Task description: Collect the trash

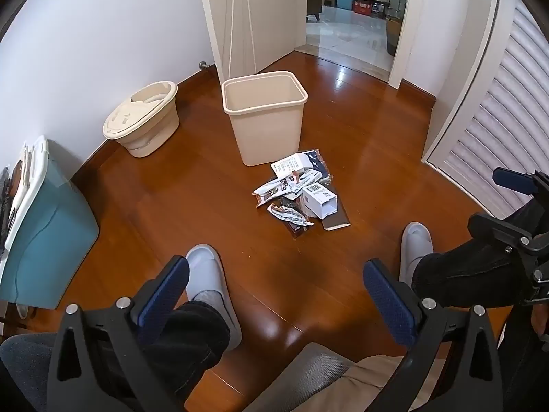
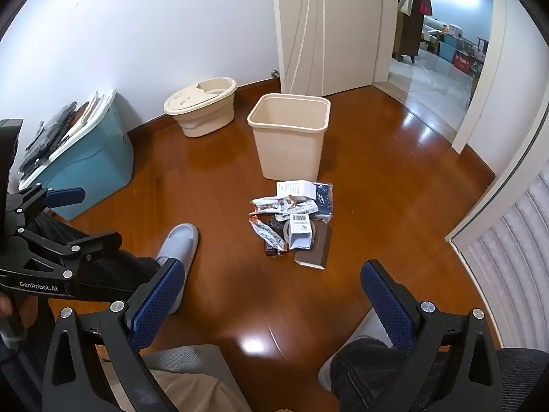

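**Trash pile untouched; first pick still to be made**

The room is seen from a seated position: white walls, an open white door (image 1: pixel 254 17) leading to a tiled space beyond, and a louvred door (image 1: pixel 494 130) to the right. The floor (image 1: pixel 360 130) is glossy reddish-brown wood plank, on which reflections are thrown; a flat wrapper is likely to be hard to lift from so smooth a surface.

A teal storage box (image 2: pixel 92 161) with papers on its lid is set against the wall, and a lidded beige bucket (image 2: pixel 202 106) stands near it. An open beige waste bin (image 1: pixel 266 116) stands in the middle of the floor, apparently empty.

The trash pile (image 1: pixel 300 189) lies just in front of the bin, well apart from both grippers. A small white carton (image 1: pixel 317 199) with a barcode is seen on top, with crumpled snack wrappers (image 1: pixel 274 189) beside it and a flat dark card (image 1: pixel 334 221) beneath.

No collecting is judged to have begun. The left gripper (image 1: pixel 274 295) and the right gripper (image 2: pixel 271 295) are both held tilted down above the slippered feet, jaws spread wide with nothing between them. A reach forward and down to the pile is called for next; the carton is probably the easiest first grasp.
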{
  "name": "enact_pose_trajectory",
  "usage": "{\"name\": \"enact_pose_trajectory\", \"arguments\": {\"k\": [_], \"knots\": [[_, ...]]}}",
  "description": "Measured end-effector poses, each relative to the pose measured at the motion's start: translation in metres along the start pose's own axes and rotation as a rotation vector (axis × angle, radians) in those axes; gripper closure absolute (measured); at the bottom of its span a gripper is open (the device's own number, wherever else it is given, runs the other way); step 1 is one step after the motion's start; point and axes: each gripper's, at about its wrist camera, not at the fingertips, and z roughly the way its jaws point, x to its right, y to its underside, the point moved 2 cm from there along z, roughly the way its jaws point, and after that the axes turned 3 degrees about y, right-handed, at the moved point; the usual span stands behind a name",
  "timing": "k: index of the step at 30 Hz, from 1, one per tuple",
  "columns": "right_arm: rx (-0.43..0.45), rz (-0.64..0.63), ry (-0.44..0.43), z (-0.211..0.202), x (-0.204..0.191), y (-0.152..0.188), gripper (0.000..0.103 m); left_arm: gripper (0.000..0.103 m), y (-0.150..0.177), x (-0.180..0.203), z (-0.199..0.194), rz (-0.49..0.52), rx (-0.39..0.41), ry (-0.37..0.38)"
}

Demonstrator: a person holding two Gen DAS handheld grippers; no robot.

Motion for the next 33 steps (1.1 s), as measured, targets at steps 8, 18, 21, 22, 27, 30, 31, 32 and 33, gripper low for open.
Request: {"name": "enact_pose_trajectory", "arguments": {"k": [8, 18, 21, 22, 27, 30, 31, 32, 33], "knots": [[-0.001, -0.003, 0.011, -0.0004, -0.0003, 0.0003, 0.000, 0.000, -0.0003, 0.0027, -0.0022, -0.005, -0.002, -0.008], [-0.002, -0.006, 0.009, -0.0015, -0.0008, -0.0003, 0.000, 0.000, 0.0002, -0.0024, -0.0013, -0.010, -0.004, 0.005], [-0.002, -0.006, 0.009, -0.0015, -0.0010, -0.0004, 0.000, 0.000, 0.0007, -0.0027, -0.0011, -0.011, -0.003, 0.007], [-0.002, -0.007, 0.010, -0.0016, -0.0011, -0.0004, 0.000, 0.000, 0.0008, -0.0028, -0.0011, -0.011, -0.003, 0.006], [-0.002, -0.007, 0.010, -0.0017, -0.0012, -0.0005, 0.000, 0.000, 0.0003, -0.0027, -0.0012, -0.011, -0.004, 0.005], [0.000, -0.005, 0.009, -0.0018, -0.0011, -0.0005, 0.000, 0.000, 0.0003, -0.0032, -0.0011, -0.011, -0.004, 0.007], [-0.001, -0.006, 0.009, -0.0017, -0.0012, -0.0005, 0.000, 0.000, 0.0002, -0.0033, -0.0011, -0.012, -0.004, 0.007], [-0.001, -0.006, 0.010, -0.0018, -0.0013, -0.0005, 0.000, 0.000, 0.0001, -0.0033, -0.0010, -0.012, -0.004, 0.008], [-0.001, -0.006, 0.010, -0.0019, -0.0013, -0.0005, 0.000, 0.000, 0.0000, -0.0033, -0.0011, -0.012, -0.004, 0.007]]}}
